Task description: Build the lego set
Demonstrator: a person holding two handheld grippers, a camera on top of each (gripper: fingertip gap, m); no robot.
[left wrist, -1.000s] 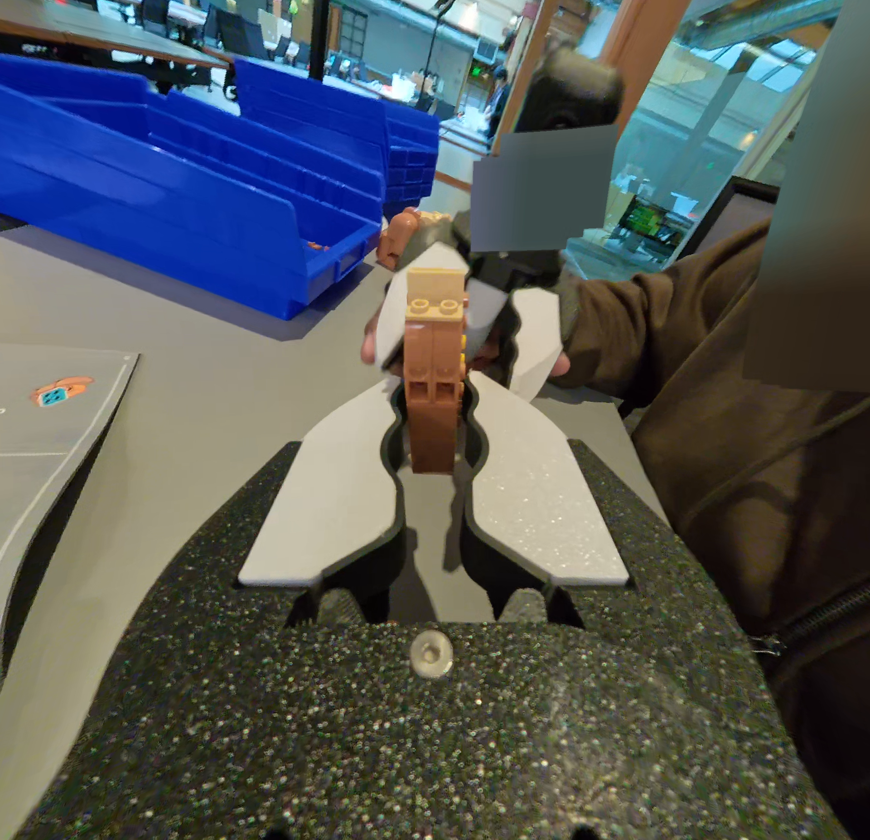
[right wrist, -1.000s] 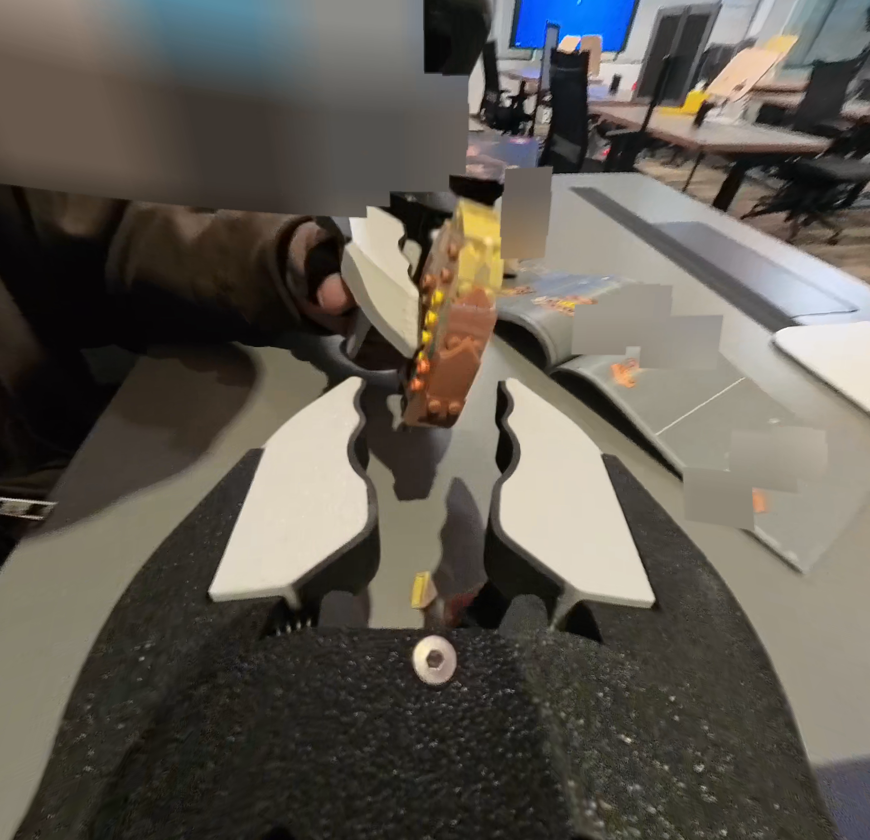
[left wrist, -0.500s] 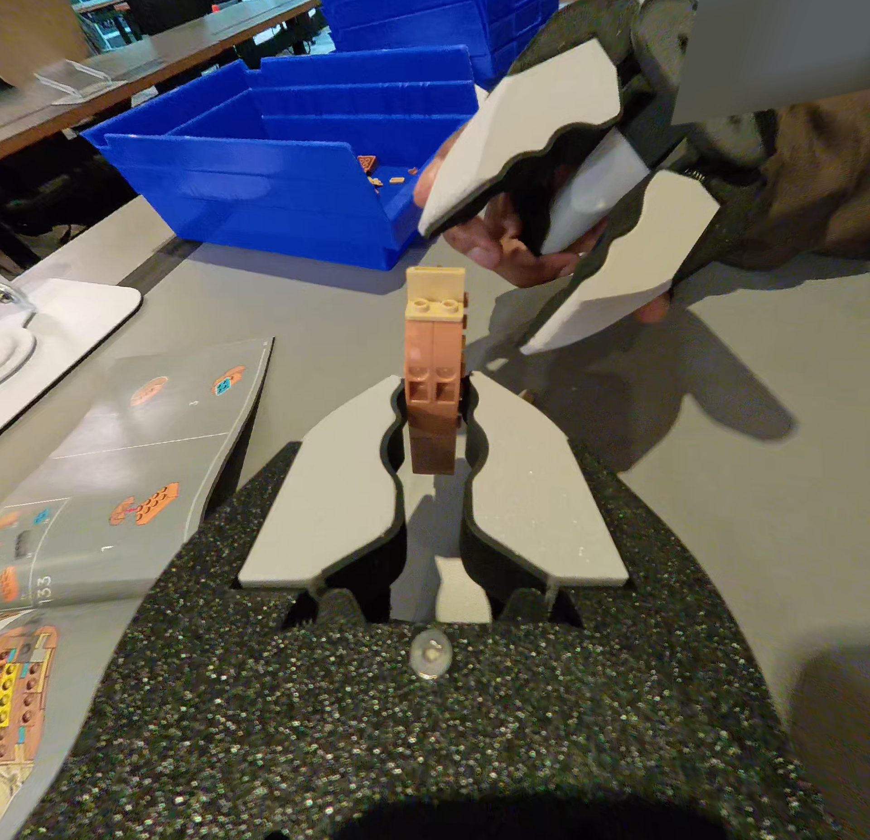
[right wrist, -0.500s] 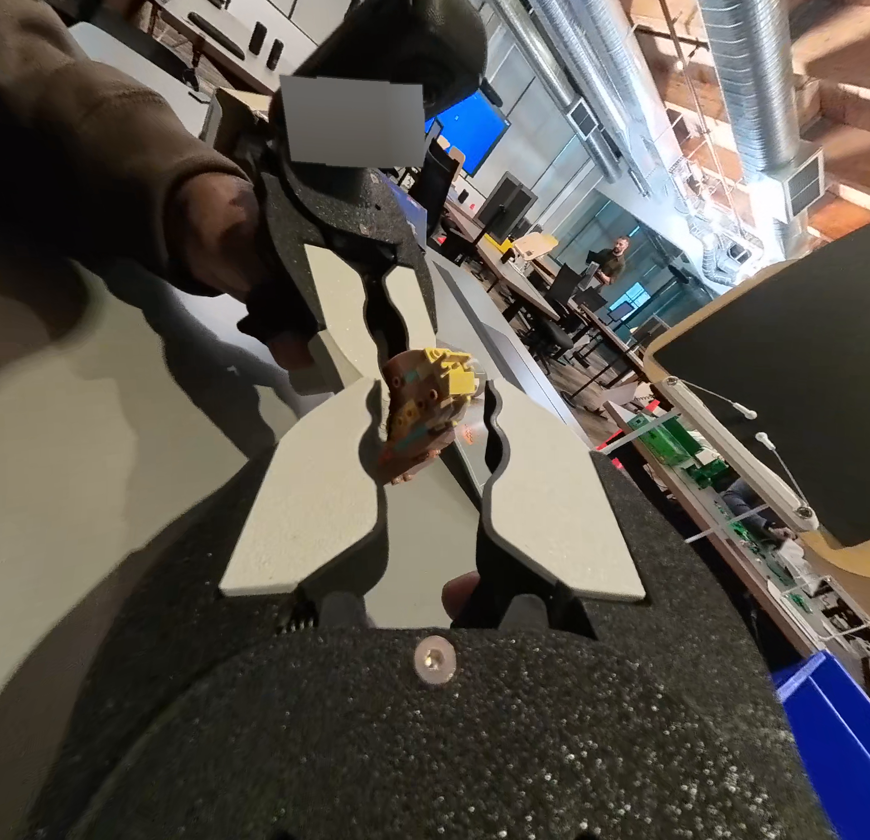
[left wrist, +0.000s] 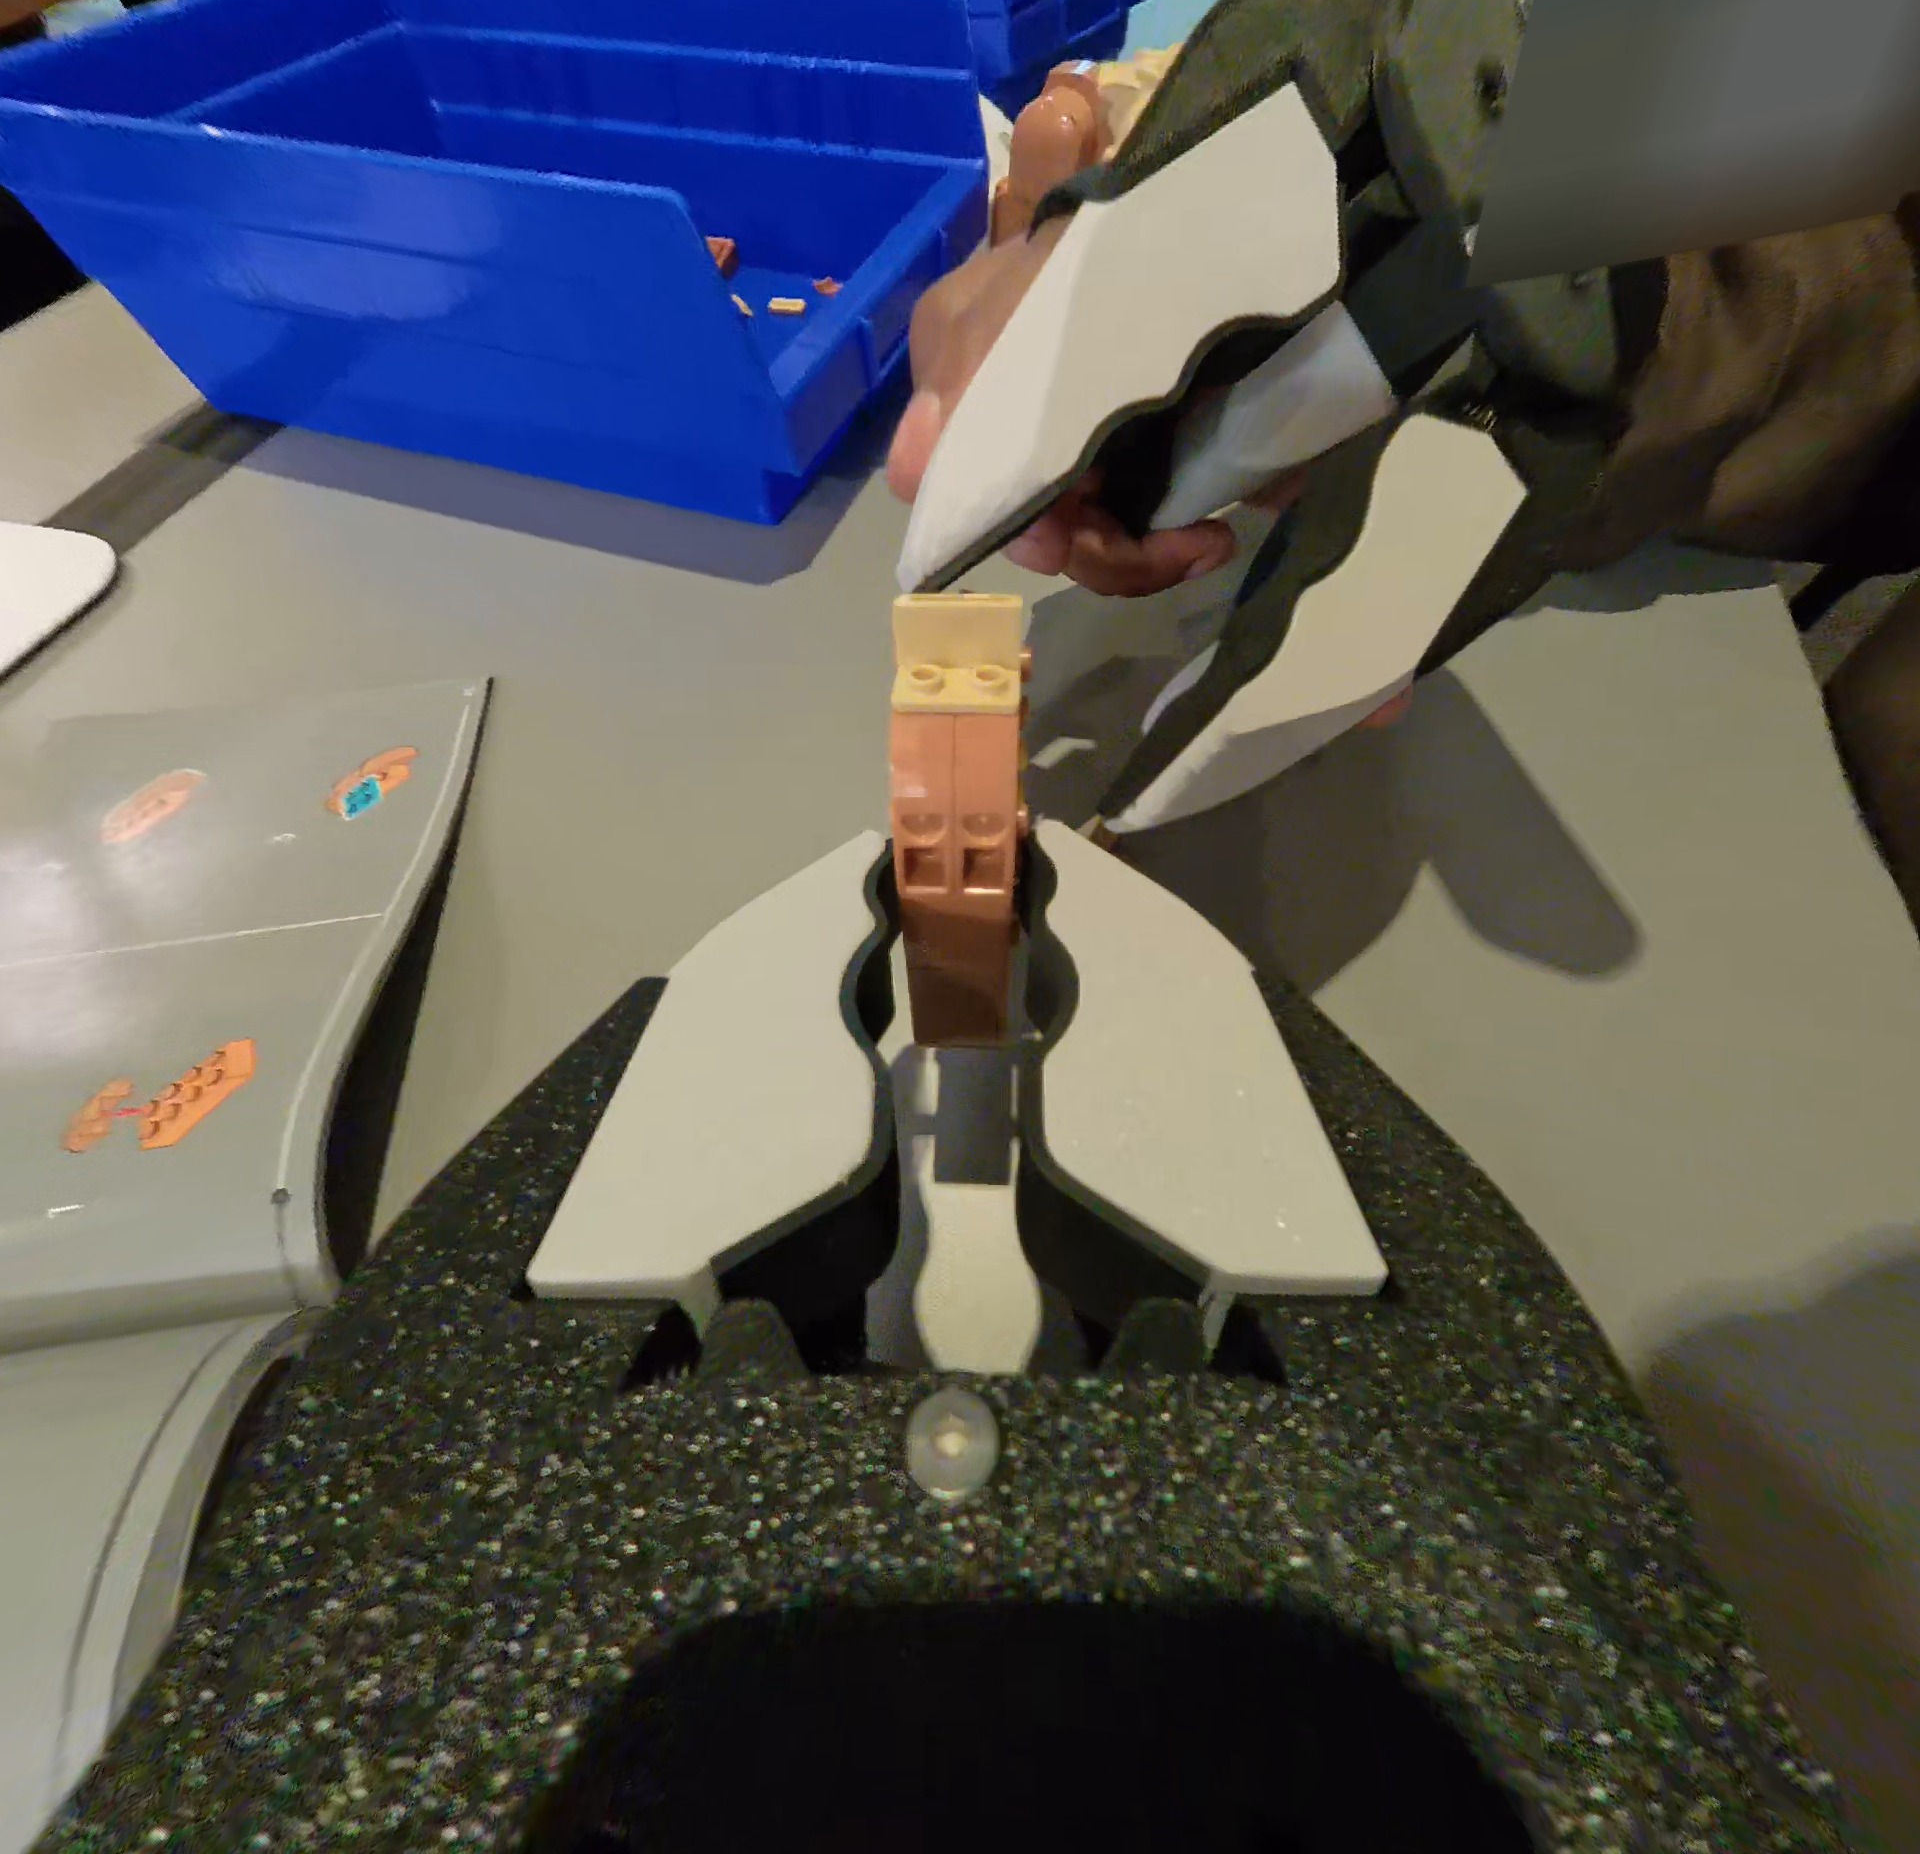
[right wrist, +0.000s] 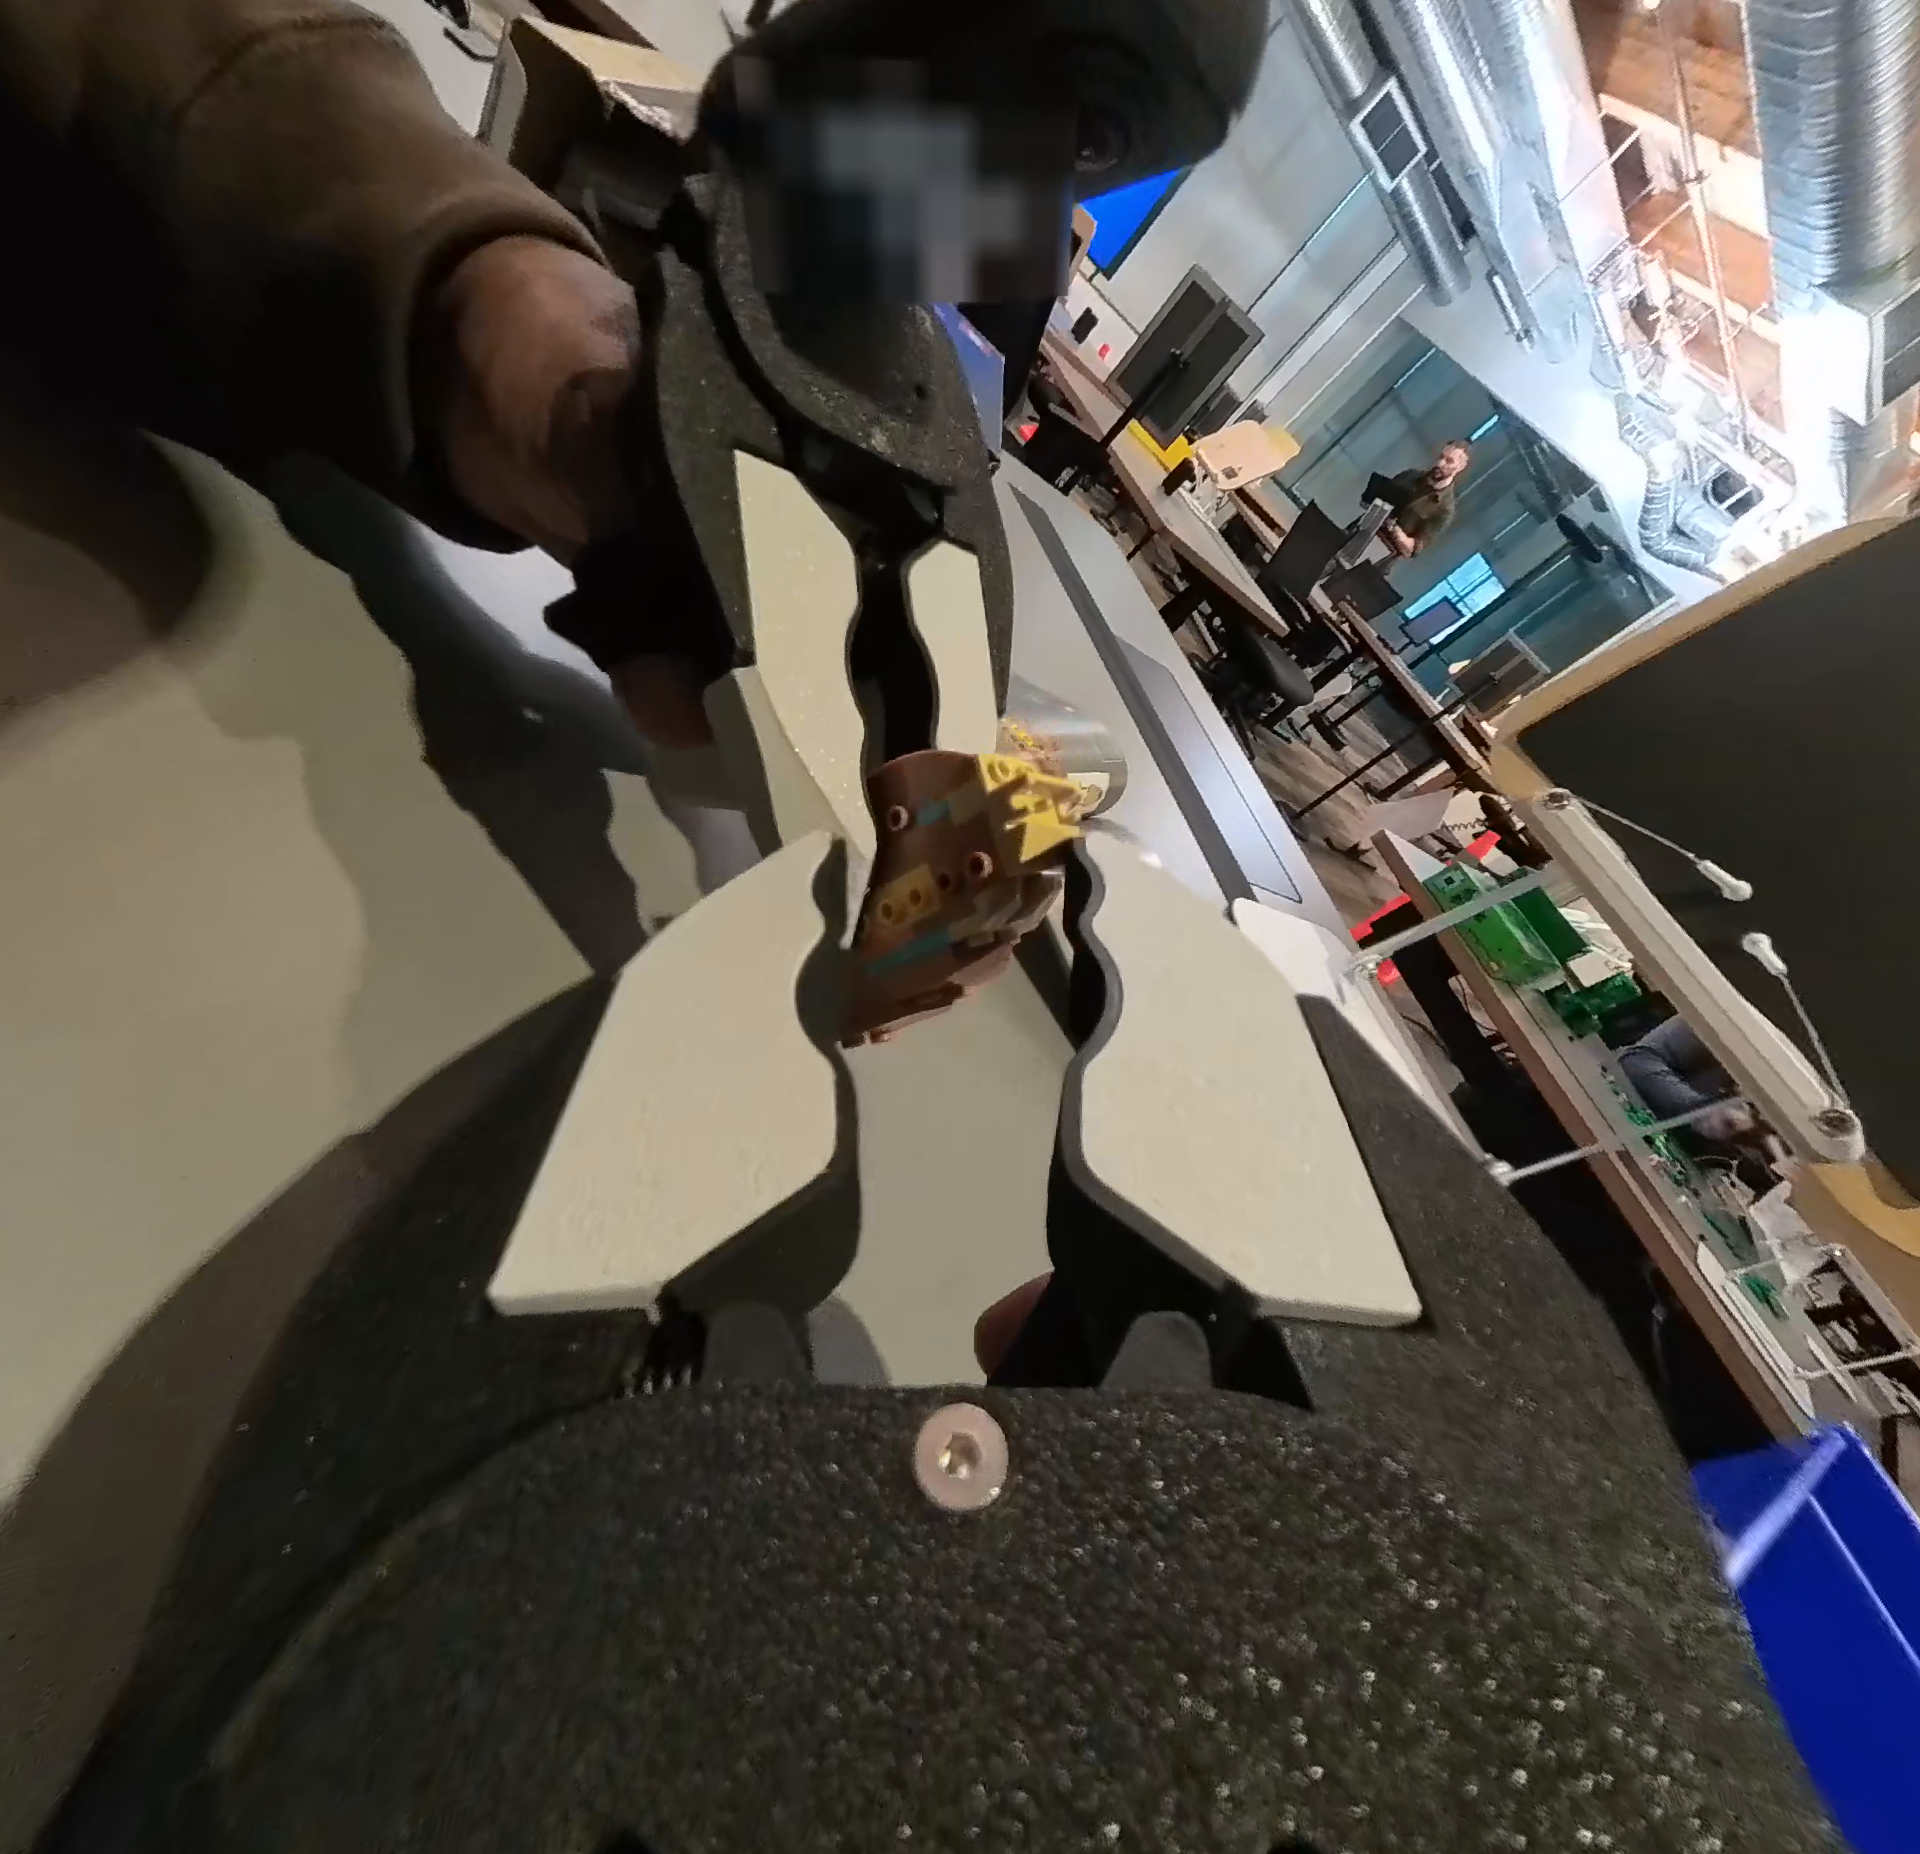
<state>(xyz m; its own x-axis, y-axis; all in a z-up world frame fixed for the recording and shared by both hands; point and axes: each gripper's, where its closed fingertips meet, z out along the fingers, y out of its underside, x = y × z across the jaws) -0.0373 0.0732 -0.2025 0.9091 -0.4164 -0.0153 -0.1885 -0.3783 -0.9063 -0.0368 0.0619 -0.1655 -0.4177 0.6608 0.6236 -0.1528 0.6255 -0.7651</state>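
Observation:
My left gripper (left wrist: 956, 854) is shut on a brown lego assembly (left wrist: 954, 869) with a tan top and holds it upright above the grey table (left wrist: 644, 609). My right gripper (left wrist: 1013, 692) reaches in from the upper right, open, with one fingertip at the tan top. In the right wrist view the assembly (right wrist: 935, 931) shows brown, yellow and teal parts. It sits between the spread fingertips of my right gripper (right wrist: 956, 859). My left gripper (right wrist: 914, 776) grips it from above.
A blue bin (left wrist: 468, 277) with a few small loose pieces stands at the back left. An open instruction booklet (left wrist: 208, 921) lies at the left. A brown lego piece (left wrist: 1049, 131) sits behind the right hand. A blue bin corner (right wrist: 1829, 1555) shows at the lower right.
The left gripper has tilted down toward the table with the assembly still in it. The right gripper has swung round from facing it and now straddles the assembly with open fingers.

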